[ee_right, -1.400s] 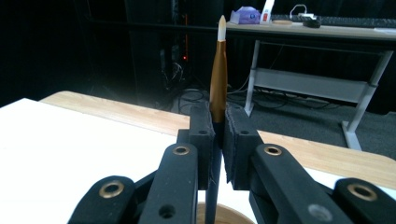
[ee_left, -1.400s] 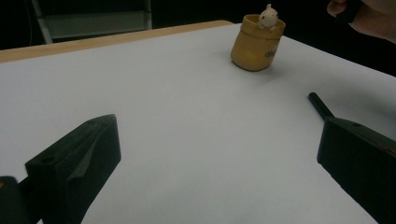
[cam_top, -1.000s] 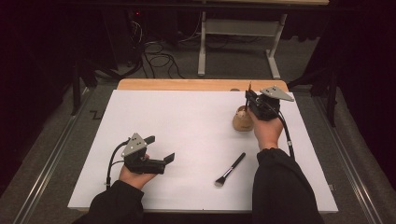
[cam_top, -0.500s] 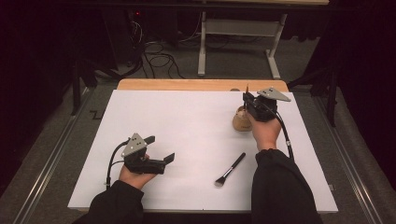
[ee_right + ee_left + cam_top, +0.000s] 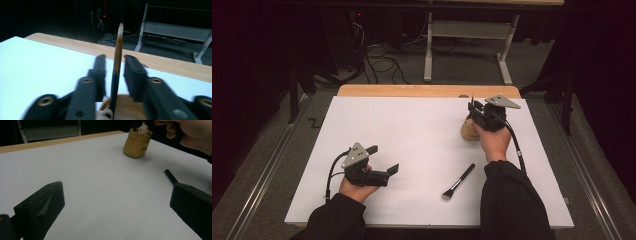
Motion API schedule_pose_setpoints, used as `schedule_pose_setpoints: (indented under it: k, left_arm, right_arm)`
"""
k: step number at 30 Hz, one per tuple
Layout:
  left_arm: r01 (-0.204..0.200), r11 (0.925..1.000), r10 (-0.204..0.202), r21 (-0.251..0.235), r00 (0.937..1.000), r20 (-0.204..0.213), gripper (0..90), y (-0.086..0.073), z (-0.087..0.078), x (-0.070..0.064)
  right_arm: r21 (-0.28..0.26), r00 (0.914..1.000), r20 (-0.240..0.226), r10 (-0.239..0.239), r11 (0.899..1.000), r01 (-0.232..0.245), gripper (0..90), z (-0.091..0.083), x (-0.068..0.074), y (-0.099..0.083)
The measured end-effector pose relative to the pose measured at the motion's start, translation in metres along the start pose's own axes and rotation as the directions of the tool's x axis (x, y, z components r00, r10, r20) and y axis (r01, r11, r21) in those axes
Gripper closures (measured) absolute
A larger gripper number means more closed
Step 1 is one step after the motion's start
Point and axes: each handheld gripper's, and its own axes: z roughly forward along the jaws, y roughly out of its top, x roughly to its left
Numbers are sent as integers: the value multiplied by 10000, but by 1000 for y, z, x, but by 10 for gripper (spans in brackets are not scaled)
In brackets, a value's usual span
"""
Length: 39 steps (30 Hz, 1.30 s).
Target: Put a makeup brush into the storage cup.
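Near the table's (image 5: 362, 125) far right corner, the right gripper (image 5: 114, 68) has jaws slightly apart around an upright brush (image 5: 117, 62) standing in the pot (image 5: 137, 143); left gripper (image 5: 384, 160) jaws wide apart.

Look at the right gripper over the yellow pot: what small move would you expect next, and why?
Probably lift the right gripper clear of the yellow pot. The thin brush already stands upright in the pot, between jaws that seem slightly parted, so it looks released. A second brush lies on the white table, likely next. The left gripper rests open.
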Motion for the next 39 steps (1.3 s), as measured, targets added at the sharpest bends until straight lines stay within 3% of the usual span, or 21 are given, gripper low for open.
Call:
schedule_pose_setpoints:
  k: [4,8,17,21,39]
  left_arm:
    - [-11,10000,11,17,10000,7,5,0,0,0]
    - [-19,10000,19,28,10000,10,5,0,1,0]
    - [-26,10000,26,19,10000,-15,5,0,1,-1]
    - [-43,10000,43,6,10000,-35,5,0,1,-1]
    - [-40,10000,40,3,10000,-72,5,0,0,-1]
  right_arm:
    - [93,9996,-192,203,9998,-201,534,-3,-3,0]
    - [60,9995,-222,219,9997,-218,483,-8,-5,-2]
    - [170,9994,-316,150,9998,-144,424,-26,-8,-5]
    - [-42,9992,-384,76,10000,-77,417,-34,-6,-6]
    - [-152,9987,-512,43,9999,-51,257,-61,-2,-17]
